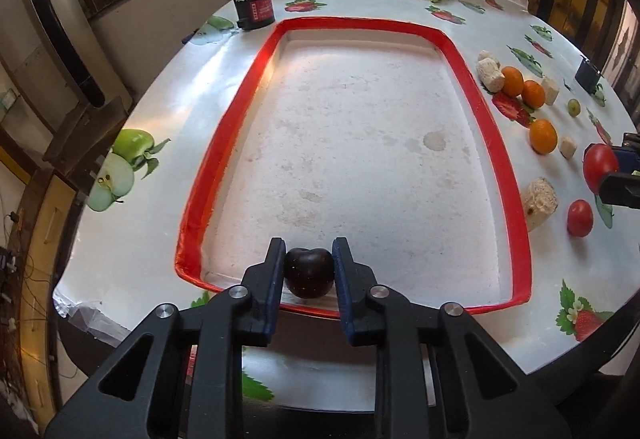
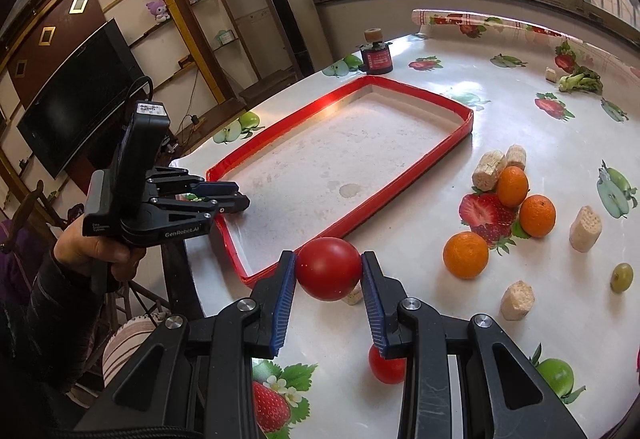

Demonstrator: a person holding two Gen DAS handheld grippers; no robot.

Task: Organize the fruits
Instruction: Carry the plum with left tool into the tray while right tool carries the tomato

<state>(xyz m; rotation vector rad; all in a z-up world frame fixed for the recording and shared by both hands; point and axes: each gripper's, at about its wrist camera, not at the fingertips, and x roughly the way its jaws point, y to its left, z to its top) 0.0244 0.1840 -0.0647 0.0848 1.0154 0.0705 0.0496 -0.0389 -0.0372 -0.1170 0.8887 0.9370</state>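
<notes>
Left gripper (image 1: 309,259) is narrowed onto a dark plum (image 1: 309,272), both blue pads touching its flanks. The plum's stem dimple faces up, and it sits at the near edge of the red-rimmed tray (image 1: 504,143), just over the tray floor; whether it rests on the floor cannot be told.

Right gripper (image 2: 329,266) holds a large red tomato (image 2: 329,268) between moderately spread fingers, pads pressing both sides. The tomato is round with no distinct long axis and is poised above the tablecloth (image 2: 520,51), just outside the tray's near right corner.

Count, left to right on the table:
- One dark jar (image 1: 255,10) with a red label, beyond the tray's far left corner.
- One tray, rectangular, long axis running away from the left wrist camera.
- One small tomato (image 1: 580,218), right of the tray, near edge.
- Three oranges (image 2: 466,254), in a loose cluster right of the tray.
- Pale cut chunks (image 2: 517,300) scattered among the oranges; at least five counted.
- One green grape (image 2: 621,277), furthest right.
- One piece of green vegetable (image 2: 581,80), far side, beside a further pale chunk.
</notes>
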